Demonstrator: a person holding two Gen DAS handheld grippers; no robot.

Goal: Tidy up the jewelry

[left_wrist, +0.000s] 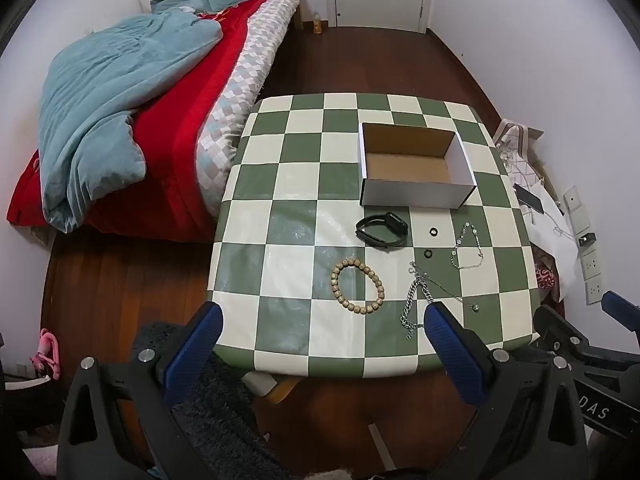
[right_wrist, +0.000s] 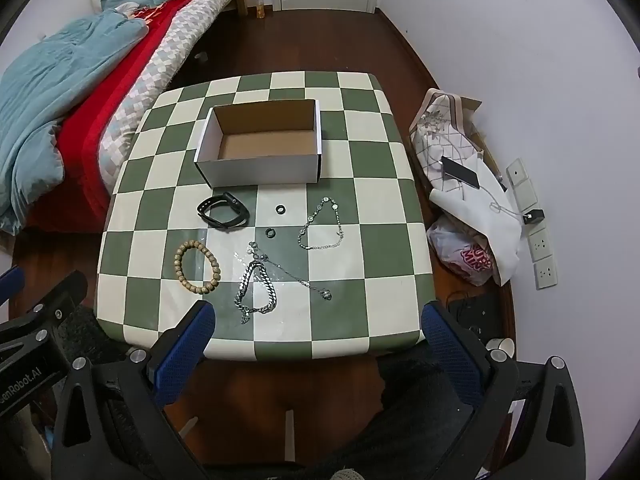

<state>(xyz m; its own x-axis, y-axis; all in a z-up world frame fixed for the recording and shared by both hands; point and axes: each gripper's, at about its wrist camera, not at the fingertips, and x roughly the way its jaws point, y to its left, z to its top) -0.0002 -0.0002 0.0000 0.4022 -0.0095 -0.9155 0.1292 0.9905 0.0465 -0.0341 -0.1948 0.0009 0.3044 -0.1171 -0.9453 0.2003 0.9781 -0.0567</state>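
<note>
Just ahead of my right claw [right_wrist: 318,330] lies the heavy silver chain [right_wrist: 256,288], a little to the left of the claw's centre line, its loop running lengthwise away from me toward the box [right_wrist: 260,168]. That claw hangs wide open over the near edge of the tabletop [right_wrist: 384,208], holding nothing. My left claw [left_wrist: 322,334] is also spread open and empty; from it the same chain [left_wrist: 418,300] sits off by the right fingertip, while the wooden bead bracelet [left_wrist: 357,287] lies nearly dead ahead. So I judge the right claw better placed for the chain and the left for the beads. Farther out, between the claws and the empty box, lie the black watch [right_wrist: 224,210], two small dark rings [right_wrist: 280,210] and a thinner necklace [right_wrist: 322,226]. Everything still waits outside the box.
</note>
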